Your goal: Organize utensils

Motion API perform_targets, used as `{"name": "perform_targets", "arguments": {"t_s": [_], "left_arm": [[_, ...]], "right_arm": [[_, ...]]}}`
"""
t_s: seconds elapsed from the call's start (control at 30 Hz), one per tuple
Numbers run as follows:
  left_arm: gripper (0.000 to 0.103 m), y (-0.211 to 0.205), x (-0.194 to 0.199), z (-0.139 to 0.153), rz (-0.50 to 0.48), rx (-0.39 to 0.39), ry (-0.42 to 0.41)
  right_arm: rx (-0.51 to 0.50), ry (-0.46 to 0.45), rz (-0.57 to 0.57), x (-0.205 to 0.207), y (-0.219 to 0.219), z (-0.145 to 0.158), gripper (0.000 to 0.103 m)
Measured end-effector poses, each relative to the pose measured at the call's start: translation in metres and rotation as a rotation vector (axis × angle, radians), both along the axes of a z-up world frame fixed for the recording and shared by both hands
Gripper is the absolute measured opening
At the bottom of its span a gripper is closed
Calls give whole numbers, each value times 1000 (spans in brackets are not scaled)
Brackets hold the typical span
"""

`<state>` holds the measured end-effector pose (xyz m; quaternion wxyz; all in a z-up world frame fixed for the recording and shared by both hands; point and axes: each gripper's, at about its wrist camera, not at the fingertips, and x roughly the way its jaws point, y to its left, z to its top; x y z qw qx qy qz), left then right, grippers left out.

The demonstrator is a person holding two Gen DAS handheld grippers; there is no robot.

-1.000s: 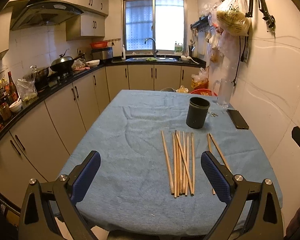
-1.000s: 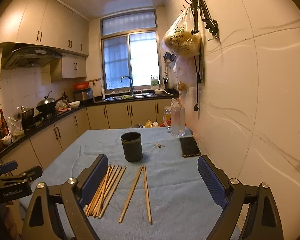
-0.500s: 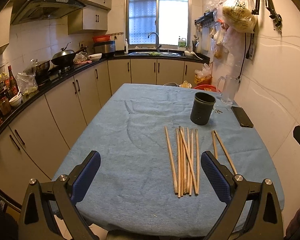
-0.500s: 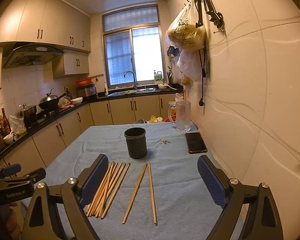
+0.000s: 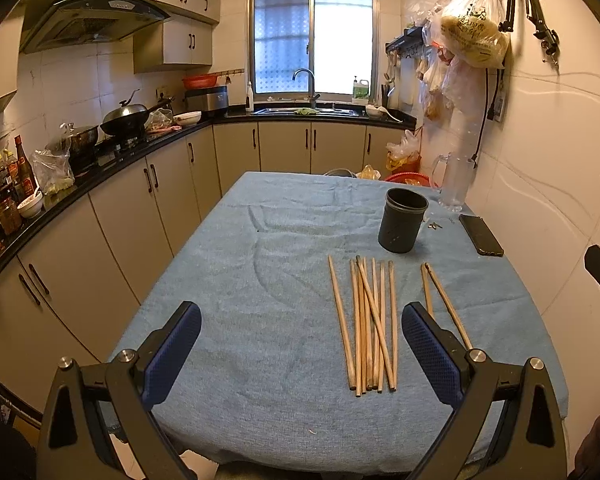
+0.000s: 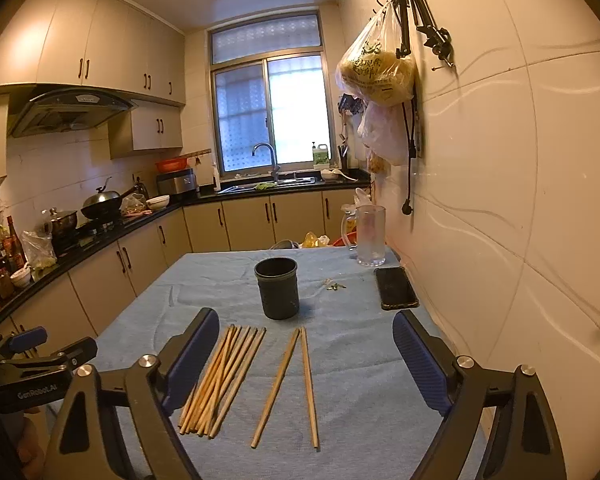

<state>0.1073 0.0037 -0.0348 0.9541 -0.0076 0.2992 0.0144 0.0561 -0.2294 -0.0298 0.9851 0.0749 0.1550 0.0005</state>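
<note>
Several wooden chopsticks (image 5: 370, 324) lie in a bundle on the blue tablecloth (image 5: 260, 280), with two separate chopsticks (image 5: 440, 300) to their right. A dark empty cup (image 5: 402, 220) stands upright behind them. My left gripper (image 5: 300, 356) is open and empty above the table's near edge, left of the bundle. In the right wrist view the bundle (image 6: 224, 376), the pair (image 6: 292, 380) and the cup (image 6: 278, 288) show. My right gripper (image 6: 304, 360) is open and empty, above the pair.
A black phone (image 6: 396, 288), small keys (image 6: 334, 286) and a glass mug (image 6: 370, 236) sit at the table's far right by the wall. Kitchen counters (image 5: 100, 168) run along the left. Bags hang on the right wall (image 6: 376, 68).
Both grippers have moved forward and slightly down toward the table; the chopsticks and cup appear closer. Nothing on the table has moved.
</note>
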Motion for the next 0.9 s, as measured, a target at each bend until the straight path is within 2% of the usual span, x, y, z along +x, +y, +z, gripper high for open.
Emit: {"name": "perform_targets", "arguments": {"t_s": [0.23,0.37,0.53,0.6,0.73,0.9], "left_arm": [[100,0,3,-1,-9,-6,0],[100,4,11,-2,-21,-36,4],[100,6,34,-11,-54,-81,56],[100,6,44,-14,-65,-98,79],[98,3,71,-22,-93,-89,130],[90,-1,108,-34,-114,-78,175]], "right_arm": [[-9,0,-8,-2,2,0,90],[-4,19,6,6,-1,-2,90],[15,59,23,23,-7,-9,90],[47,76,43,34,-11,-15,83],[85,141,73,58,-16,-28,78],[48,208,93,94,-13,-40,73]]}}
